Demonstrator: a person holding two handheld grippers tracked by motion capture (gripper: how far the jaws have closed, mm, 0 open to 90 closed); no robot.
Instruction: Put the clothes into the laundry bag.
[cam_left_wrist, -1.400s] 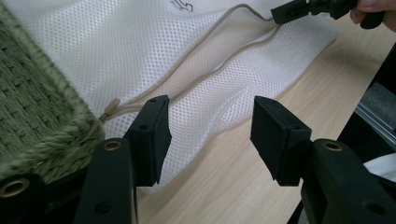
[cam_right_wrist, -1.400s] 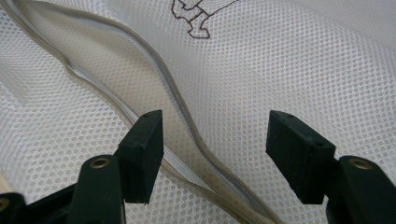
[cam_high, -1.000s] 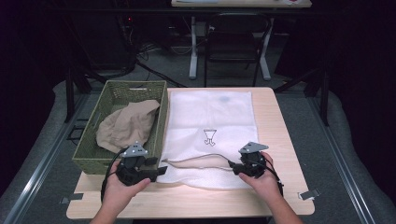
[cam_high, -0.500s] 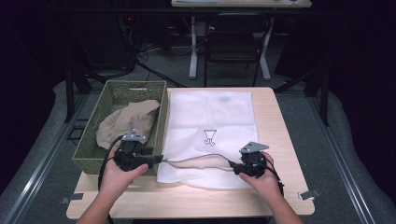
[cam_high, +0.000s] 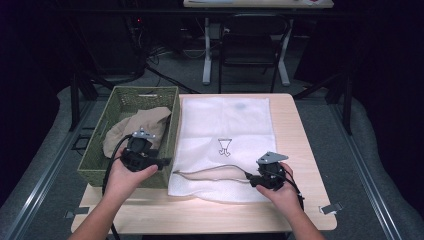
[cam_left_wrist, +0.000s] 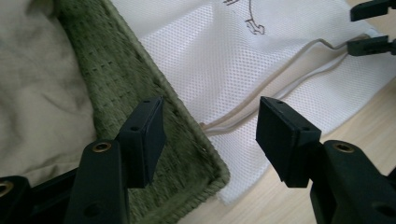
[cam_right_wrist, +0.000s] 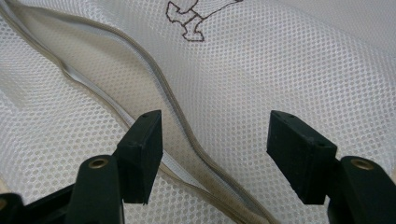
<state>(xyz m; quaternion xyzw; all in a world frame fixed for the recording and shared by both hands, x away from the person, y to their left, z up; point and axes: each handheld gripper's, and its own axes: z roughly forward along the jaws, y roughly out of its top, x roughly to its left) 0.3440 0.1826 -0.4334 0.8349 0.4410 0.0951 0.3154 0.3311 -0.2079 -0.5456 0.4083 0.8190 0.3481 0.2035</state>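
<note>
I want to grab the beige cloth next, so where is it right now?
In the high view, the crumpled beige cloth lies inside the green woven basket at the table's left, beside the white mesh laundry bag.

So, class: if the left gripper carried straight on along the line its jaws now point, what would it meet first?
Most likely the near right corner of the green woven basket, which lies between the open jaws of the left gripper; the white mesh laundry bag lies beyond. Depth is uncertain.

I can read no words or numbers; my white mesh laundry bag (cam_high: 225, 135) bears just a small dark outline emblem (cam_high: 225, 147).
</note>
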